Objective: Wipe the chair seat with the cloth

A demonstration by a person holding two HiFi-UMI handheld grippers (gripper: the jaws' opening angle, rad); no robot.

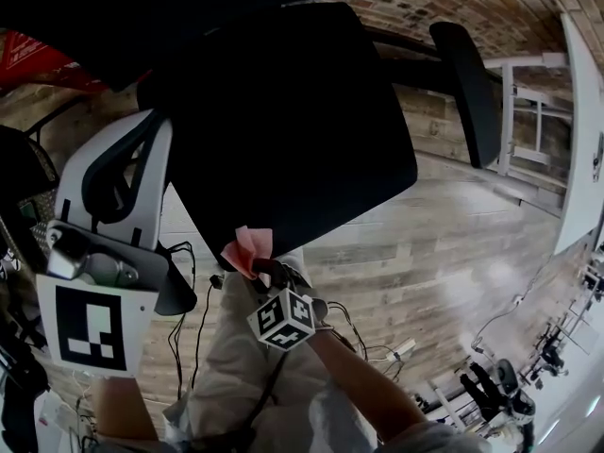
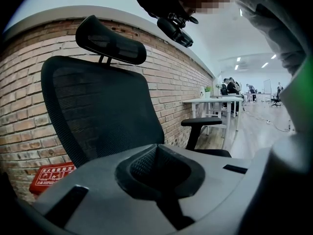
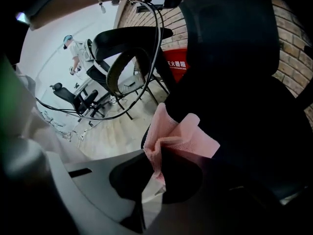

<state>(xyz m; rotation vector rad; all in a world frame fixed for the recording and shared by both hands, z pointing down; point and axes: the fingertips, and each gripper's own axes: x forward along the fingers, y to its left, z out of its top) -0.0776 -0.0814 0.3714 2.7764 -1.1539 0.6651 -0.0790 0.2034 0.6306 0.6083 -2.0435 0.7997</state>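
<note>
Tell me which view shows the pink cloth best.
The right gripper view: the cloth sits bunched and central, pinched in the right gripper's tongs, with the seat behind it. The head view shows only a small pink patch at the seat's near edge. The left gripper view misses it.

Chair seat [image 1: 283, 121] open to reach from its near edge; armrest [image 1: 467, 88] bounds its right, white chair [image 1: 118, 182] crowds left, cables [image 1: 193, 319] trail below, wood floor [image 1: 453, 253] rightward unobstructed.

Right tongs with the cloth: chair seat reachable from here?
Probably yes. The right tongs hold the pink cloth at the front edge of the seat, and nothing visible lies between.
</note>
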